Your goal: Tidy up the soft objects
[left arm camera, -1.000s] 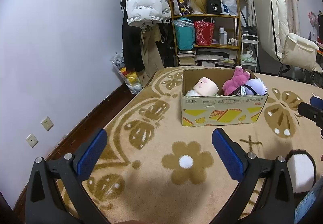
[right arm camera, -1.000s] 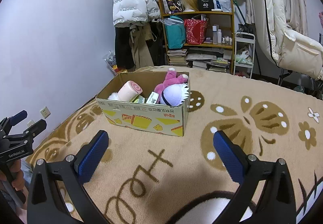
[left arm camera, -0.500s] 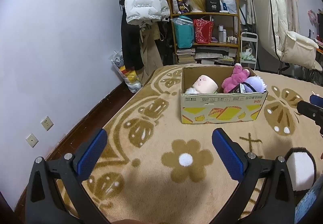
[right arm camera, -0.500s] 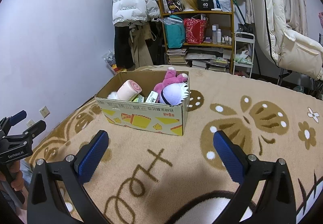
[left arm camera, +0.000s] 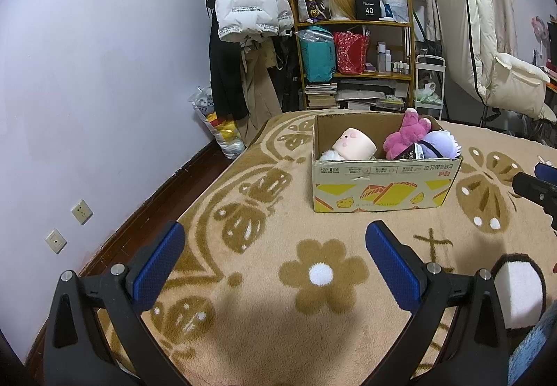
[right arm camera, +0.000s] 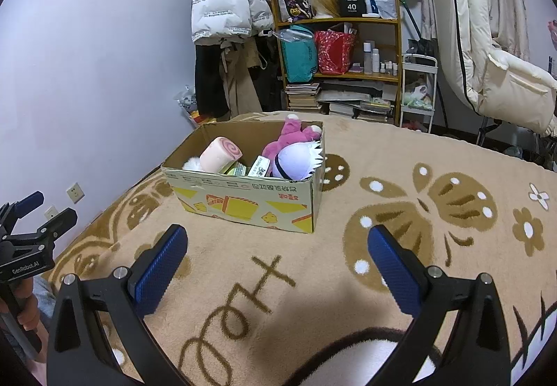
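Observation:
A cardboard box (left arm camera: 383,189) (right arm camera: 243,203) stands on the beige patterned carpet ahead of both grippers. Inside lie a pink swirl-roll plush (left arm camera: 353,144) (right arm camera: 221,154), a magenta plush (left arm camera: 407,135) (right arm camera: 289,138), a white-and-purple round plush (left arm camera: 440,145) (right arm camera: 296,163) and small packets (right arm camera: 261,166). My left gripper (left arm camera: 275,264) is open and empty, low over the carpet short of the box. My right gripper (right arm camera: 276,265) is open and empty, also short of the box. Each gripper shows at the edge of the other's view.
The carpet (left arm camera: 323,274) spreads around the box. A wooden shelf (left arm camera: 351,62) with bags and books, hanging coats (left arm camera: 250,6) and a white padded chair (left arm camera: 487,48) stand at the back. A wall (left arm camera: 87,107) with sockets runs along the left.
Both grippers have drifted back slightly from the box; both stay open and empty.

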`<state>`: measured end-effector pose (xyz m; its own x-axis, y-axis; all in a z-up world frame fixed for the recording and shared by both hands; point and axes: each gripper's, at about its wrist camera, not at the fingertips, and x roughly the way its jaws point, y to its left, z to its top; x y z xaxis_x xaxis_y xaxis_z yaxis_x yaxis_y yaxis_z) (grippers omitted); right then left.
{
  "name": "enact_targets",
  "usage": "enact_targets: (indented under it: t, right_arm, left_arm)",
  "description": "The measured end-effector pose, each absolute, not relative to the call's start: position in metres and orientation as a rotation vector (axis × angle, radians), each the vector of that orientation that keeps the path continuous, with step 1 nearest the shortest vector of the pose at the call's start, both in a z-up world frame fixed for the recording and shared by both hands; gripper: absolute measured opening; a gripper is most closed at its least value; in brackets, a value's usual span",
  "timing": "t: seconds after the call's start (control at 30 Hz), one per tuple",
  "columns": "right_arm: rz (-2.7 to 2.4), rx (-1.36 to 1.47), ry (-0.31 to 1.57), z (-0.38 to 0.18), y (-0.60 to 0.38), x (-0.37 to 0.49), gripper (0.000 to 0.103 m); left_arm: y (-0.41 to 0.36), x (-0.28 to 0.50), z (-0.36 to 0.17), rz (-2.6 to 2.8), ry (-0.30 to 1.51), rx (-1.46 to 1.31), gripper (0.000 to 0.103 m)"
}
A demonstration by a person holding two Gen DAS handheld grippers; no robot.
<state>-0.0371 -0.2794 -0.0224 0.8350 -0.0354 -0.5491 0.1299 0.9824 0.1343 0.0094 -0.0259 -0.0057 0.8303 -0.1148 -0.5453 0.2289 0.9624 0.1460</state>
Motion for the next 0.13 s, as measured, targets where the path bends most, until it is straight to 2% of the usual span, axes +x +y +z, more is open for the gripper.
enact_targets:
  t: [0.13]
  right_arm:
    - [-0.087, 0.168, 0.576, -0.0221, -0.2797, -0.0370, 0.103]
  left_arm:
    - [-0.0247, 0.0102, -0.0061, -0.183, 0.566, 0.202, 0.103]
